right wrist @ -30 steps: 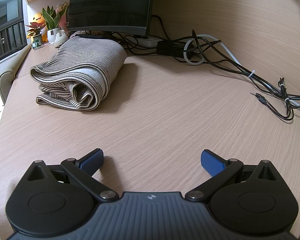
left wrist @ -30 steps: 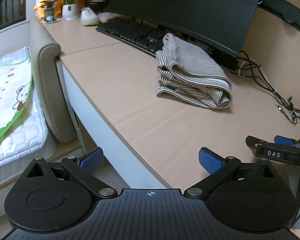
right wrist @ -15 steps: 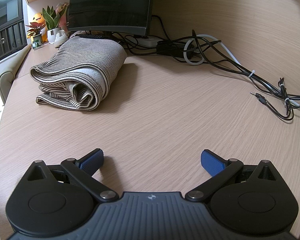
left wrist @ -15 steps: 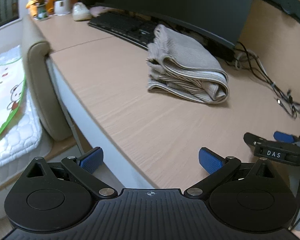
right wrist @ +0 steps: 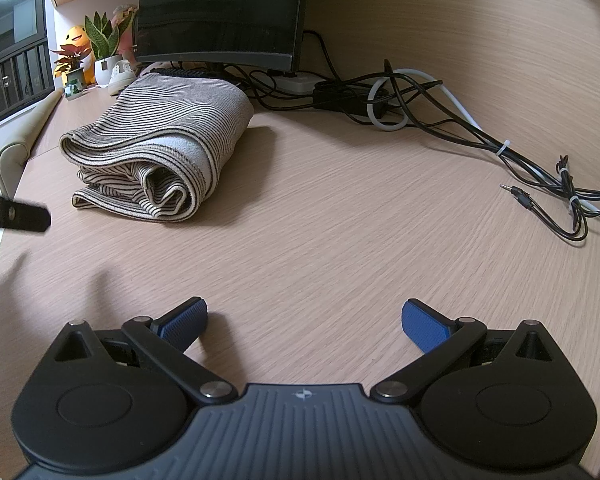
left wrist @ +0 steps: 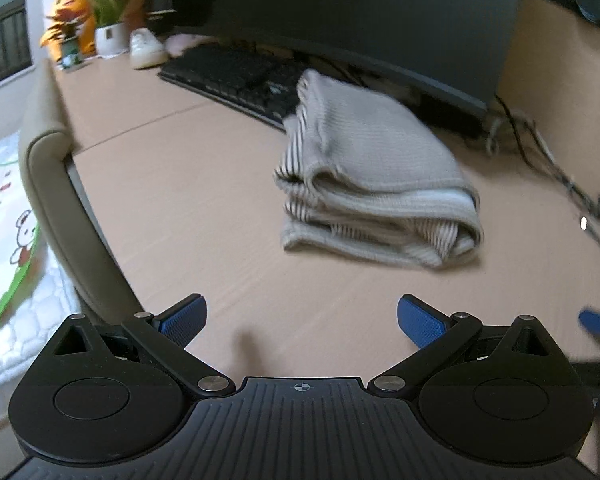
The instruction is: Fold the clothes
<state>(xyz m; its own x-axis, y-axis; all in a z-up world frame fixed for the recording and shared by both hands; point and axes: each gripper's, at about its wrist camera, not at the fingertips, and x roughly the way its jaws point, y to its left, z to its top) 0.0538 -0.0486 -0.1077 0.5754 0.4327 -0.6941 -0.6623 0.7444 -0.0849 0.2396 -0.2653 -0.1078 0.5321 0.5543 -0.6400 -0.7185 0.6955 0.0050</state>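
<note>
With both the left gripper point(left wrist: 300, 322) and right gripper point(right wrist: 304, 324) empty, fingers spread wide, short of the folded garment point(right wrist: 160, 152) beside the keyboard point(left wrist: 236, 80), a careless grab would probably undo its loose layers.

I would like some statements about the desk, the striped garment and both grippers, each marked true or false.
1. The striped garment lies folded on the desk. True.
2. The right gripper is shut on the garment. False: it is open, holding nothing.
3. The left gripper is open. True.
4. The garment covers the audio plug. False: the plug lies apart, on bare desk.
</note>
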